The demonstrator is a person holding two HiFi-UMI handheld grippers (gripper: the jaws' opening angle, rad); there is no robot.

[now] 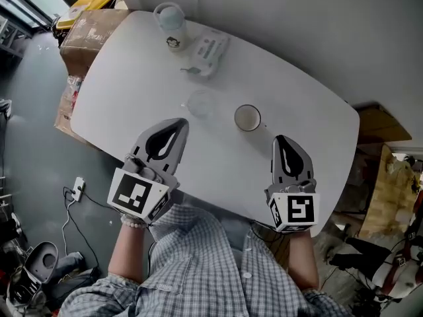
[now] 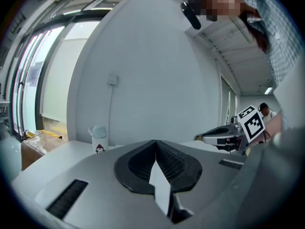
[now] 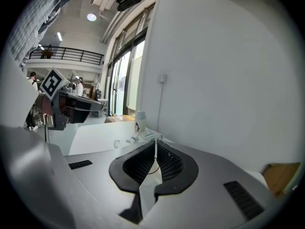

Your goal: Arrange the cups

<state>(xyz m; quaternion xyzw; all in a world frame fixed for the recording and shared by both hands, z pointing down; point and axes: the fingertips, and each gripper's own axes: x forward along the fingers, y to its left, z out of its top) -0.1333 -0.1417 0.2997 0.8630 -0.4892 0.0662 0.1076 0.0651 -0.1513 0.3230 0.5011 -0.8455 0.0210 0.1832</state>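
Left gripper (image 1: 177,125) and right gripper (image 1: 281,141) were held over near edge of table (image 1: 132,65), both clenched, nothing gripped. White cup (image 1: 247,117) and clear cup (image 1: 199,103) were seen mid-table, near each other, not touching. Bottle (image 1: 170,24) and white packet (image 1: 209,50) were seen by far edge.

A white table (image 1: 132,65) with rounded corners, seen from steeply above, carries four things. At its far end stands a pale lidded cup (image 1: 170,24) with a small dark cartoon figure on its side, and just beside it lies a flat white pack (image 1: 208,50) (its print is too small to read). Nearer the middle stand a clear cup (image 1: 199,103), faint against the white top, and to its right, apart from it, an open white cup (image 1: 247,118) with a tan inside.
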